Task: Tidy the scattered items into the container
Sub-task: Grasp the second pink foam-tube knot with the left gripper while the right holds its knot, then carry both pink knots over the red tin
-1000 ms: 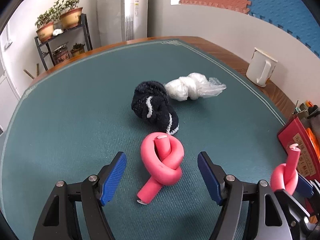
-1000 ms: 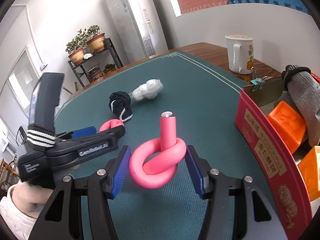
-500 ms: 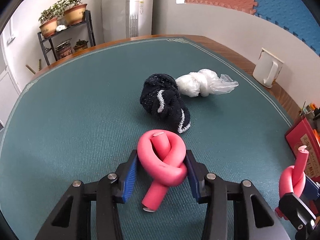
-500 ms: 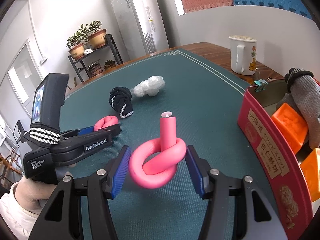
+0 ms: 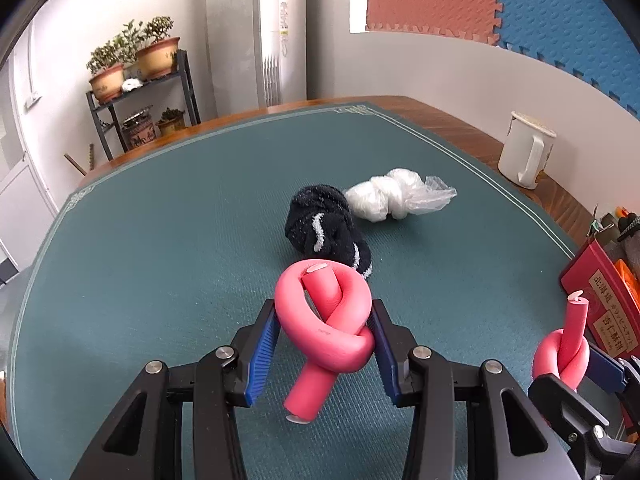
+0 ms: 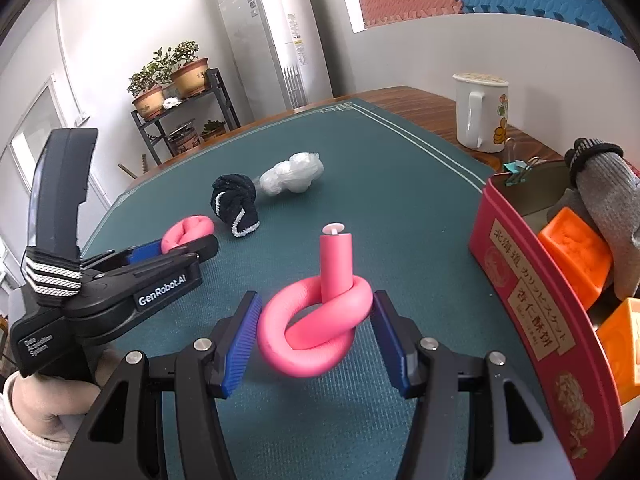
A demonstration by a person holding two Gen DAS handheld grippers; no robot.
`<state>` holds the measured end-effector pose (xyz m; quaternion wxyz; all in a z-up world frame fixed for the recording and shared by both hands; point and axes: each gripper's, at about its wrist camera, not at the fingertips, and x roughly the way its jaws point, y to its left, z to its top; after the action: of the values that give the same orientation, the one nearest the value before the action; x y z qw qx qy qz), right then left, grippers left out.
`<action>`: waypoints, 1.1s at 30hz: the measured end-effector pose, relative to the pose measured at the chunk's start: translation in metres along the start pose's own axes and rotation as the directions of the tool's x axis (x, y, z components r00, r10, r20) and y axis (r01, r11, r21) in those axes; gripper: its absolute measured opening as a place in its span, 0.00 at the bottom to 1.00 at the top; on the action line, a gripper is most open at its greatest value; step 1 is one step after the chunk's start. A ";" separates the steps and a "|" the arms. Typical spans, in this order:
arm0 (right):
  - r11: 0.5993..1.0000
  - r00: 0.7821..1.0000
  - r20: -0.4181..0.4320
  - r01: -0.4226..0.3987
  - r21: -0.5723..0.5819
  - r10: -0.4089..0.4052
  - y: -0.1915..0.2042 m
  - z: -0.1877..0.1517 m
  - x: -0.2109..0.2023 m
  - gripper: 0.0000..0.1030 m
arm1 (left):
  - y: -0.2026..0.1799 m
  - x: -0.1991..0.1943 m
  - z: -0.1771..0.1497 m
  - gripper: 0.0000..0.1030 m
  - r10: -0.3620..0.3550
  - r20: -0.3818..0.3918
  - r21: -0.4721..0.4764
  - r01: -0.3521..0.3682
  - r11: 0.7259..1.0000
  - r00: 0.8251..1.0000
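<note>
Knots of pink foam are sitting in both your grippers, and two more items are lying loose on the green mat (image 5: 160,240). Starting at the left, your left gripper (image 5: 323,334) is clenching one knot (image 5: 324,320) across its loop, the loose tail hanging down toward you, so it looks lifted and ready to carry. Beyond it, mid-mat, the black sock (image 5: 326,230) and the white bag (image 5: 394,198) are touching each other, waiting their turn. Moving right, your right gripper (image 6: 316,330) is straddling the second knot (image 6: 316,324); its pads are just at the loop's sides, and whether they are pressing I cannot tell. That knot's stub is pointing straight up, which is leaving the flat loop free for a grip. At the far right, the red tin (image 6: 532,304) is standing just beside that gripper, already holding orange blocks (image 6: 576,256) and a grey glove (image 6: 608,196), so your carry is looking short.
</note>
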<state>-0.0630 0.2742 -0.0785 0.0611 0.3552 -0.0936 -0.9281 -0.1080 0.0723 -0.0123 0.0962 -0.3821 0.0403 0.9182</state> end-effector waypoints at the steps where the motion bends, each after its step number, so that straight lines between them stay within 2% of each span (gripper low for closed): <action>1: 1.000 1.000 0.002 0.002 0.000 -0.002 0.000 0.000 0.000 0.58 | -0.001 -0.001 0.000 0.45 0.002 0.004 -0.002 -0.002 1.000 1.000; 11: 1.000 1.000 0.014 0.018 -0.004 -0.018 0.000 0.000 0.000 0.58 | -0.008 -0.025 0.002 0.45 0.030 0.088 0.008 -0.031 0.999 0.996; 26: 1.000 0.998 0.051 0.029 0.001 -0.029 -0.003 0.001 -0.003 0.58 | -0.015 -0.048 0.005 0.45 0.032 0.151 0.018 -0.035 0.999 0.988; 33: 0.999 0.993 0.110 0.052 -0.001 -0.052 -0.003 0.002 -0.012 0.58 | -0.015 -0.059 0.006 0.45 0.022 0.177 0.013 -0.025 1.000 0.984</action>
<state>-0.0556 0.2793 -0.0700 0.0324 0.3058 -0.0856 -0.9477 -0.0683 0.0796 0.0343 0.0913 -0.2980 0.0432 0.9492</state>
